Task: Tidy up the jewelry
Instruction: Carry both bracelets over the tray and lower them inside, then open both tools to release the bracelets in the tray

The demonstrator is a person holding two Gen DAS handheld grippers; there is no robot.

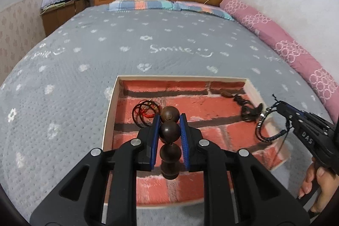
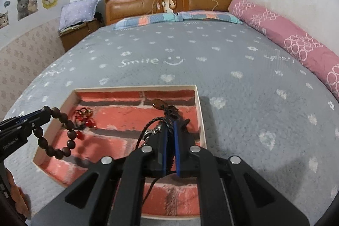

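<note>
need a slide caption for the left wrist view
Left gripper carries a wooden bead bracelet over the brick-lined tray on the bed, right gripper alongside with a cord bracelet.

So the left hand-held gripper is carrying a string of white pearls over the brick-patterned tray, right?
Not pearls. The left hand-held gripper is shut on a dark brown wooden bead bracelet, over the brick-patterned tray. The right wrist view shows the whole loop of beads.

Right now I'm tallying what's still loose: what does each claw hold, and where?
The left claw pinches the brown bead bracelet by one bead, the loop hanging. The right claw is shut on the black braided cord bracelet, gripping its cord.
</note>
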